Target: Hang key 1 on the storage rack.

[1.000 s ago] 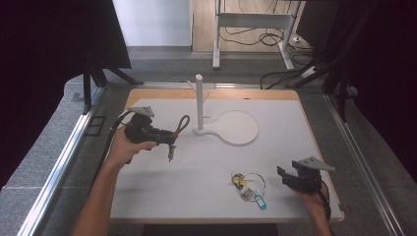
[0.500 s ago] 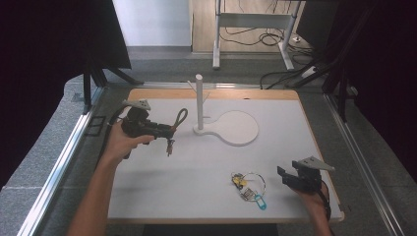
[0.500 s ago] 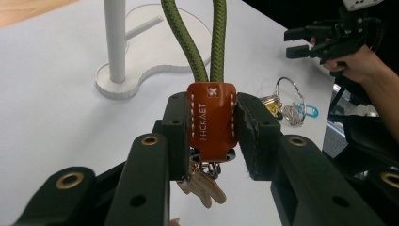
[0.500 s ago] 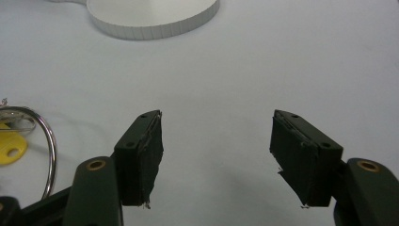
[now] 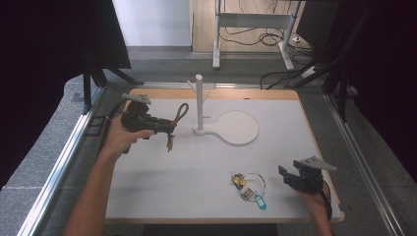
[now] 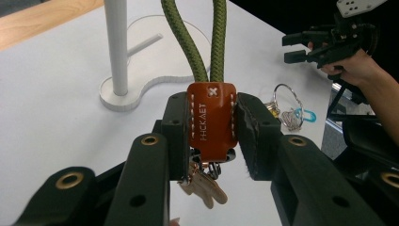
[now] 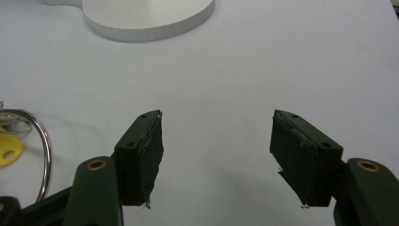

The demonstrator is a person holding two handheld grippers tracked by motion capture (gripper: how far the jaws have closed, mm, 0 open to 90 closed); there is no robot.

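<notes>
Your left gripper (image 6: pixel 211 136) is closed on the orange leather tab (image 6: pixel 211 120) of a keychain, its two black jaws pressing the tab's stitched side edges. The tab stands with its long axis running straight away from the gripper, along the line of the jaws. From the tab's far end the olive-green cord loop (image 6: pixel 207 37) carries on in that same direction, its two strands side by side, pointing ahead of the jaws toward the white post (image 6: pixel 116 44). From the tab's near end, between and under the jaws, a metal clip and a pale key-shaped piece (image 6: pixel 204 186) hang down.

In the high view your left gripper (image 5: pixel 164 127) is held above the table (image 5: pixel 162 191), with the cord loop (image 5: pixel 181 112) reaching from the jaw tips toward the post (image 5: pixel 199 101) and small parts (image 5: pixel 169 142) dangling beneath. The post rises just beyond the loop's end from a flat white stand (image 5: pixel 238 128) with a round disc to one side; loop and post look apart, not touching.

Your right gripper (image 7: pixel 216 155) is wide open and empty, jaws well apart over bare tabletop (image 7: pixel 282 70). Just outside its left jaw lies a steel key ring (image 7: pixel 35 141) with a yellow tag (image 7: pixel 8 149). From above, that bunch of keys (image 5: pixel 248 186), with a blue tag (image 5: pixel 260 202), lies flat on the table just beside your right gripper (image 5: pixel 287 177), on its jaw side.
</notes>
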